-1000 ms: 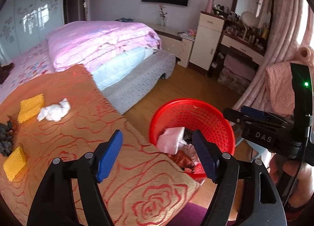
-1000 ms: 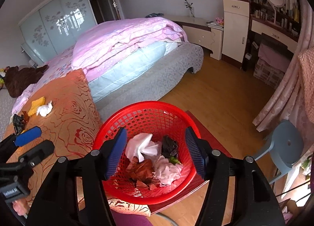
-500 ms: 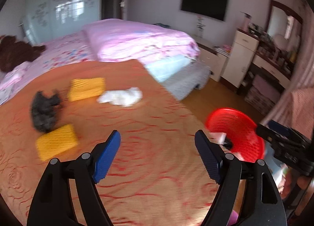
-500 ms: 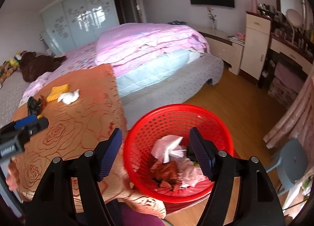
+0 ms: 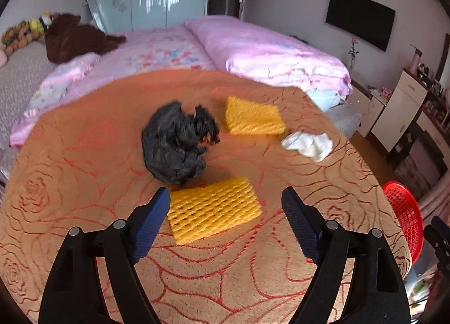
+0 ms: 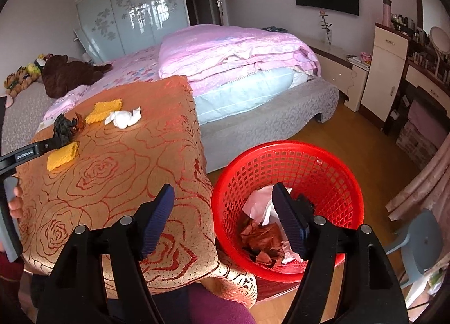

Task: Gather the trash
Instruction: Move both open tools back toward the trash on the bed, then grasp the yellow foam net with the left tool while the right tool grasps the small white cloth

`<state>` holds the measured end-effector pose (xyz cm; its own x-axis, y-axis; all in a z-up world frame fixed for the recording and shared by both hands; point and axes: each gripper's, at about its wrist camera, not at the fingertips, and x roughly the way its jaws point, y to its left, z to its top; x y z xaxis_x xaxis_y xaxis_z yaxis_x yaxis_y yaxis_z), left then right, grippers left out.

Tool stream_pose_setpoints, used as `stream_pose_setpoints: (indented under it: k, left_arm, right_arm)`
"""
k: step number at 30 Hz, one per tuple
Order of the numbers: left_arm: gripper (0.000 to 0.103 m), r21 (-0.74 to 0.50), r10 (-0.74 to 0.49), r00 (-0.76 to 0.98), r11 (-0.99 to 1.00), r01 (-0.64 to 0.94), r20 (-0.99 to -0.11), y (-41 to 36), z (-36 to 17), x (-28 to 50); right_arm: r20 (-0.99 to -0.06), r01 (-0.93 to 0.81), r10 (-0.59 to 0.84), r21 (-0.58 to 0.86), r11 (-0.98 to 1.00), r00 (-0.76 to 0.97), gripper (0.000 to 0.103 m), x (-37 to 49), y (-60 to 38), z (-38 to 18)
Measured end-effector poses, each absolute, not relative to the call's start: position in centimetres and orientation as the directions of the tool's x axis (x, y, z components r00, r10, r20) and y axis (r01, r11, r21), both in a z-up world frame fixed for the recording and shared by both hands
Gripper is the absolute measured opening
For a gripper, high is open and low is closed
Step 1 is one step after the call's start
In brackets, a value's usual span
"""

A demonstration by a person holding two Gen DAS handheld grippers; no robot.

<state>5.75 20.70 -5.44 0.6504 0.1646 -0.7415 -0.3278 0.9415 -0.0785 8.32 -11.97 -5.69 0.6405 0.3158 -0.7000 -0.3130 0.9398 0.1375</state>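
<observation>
Four pieces left: crumpled black plastic bag (image 5: pixel 175 143), two yellow foam nets (image 5: pixel 213 209) (image 5: pixel 254 116), white tissue wad (image 5: pixel 309 145), all on the orange rose-patterned cloth (image 5: pixel 84 183).
Changed: you swung your left gripper (image 5: pixel 225 221) away from the red mesh basket (image 6: pixel 295 163) to the nearer net.
Left fingers: wide, still opening, holding nothing.
Right gripper (image 6: pixel 223 218): you had it half-spread, empty, over the basket rim.
Meaning: pickup came next.
Right view only: basket held pink paper and brown scraps.
</observation>
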Motion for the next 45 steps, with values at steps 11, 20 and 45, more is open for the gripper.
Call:
stream_pose_setpoints:
  k: [11, 20, 45]
  left_arm:
    - [0.067, -0.043, 0.179, 0.634, 0.947, -0.318, -0.752, 20.9, -7.1, 6.0]
    - [0.032, -0.023, 0.196, 0.625, 0.945, -0.325, -0.755, 21.5, -7.3, 5.8]
    - [0.021, -0.064, 0.222, 0.668, 0.924, -0.376, -0.710, 22.8, -6.0, -1.0]
  right_arm:
    - [-0.708, -0.299, 0.310, 0.146, 0.943, 0.634, 0.070, 8.7, -12.4, -6.2]
    - [-0.708, -0.300, 0.312, 0.146, 0.943, 0.634, 0.070, 8.7, -12.5, -6.2]
    - [-0.709, -0.418, 0.373, 0.121, 0.900, 0.598, 0.070, 9.4, -4.9, -6.5]
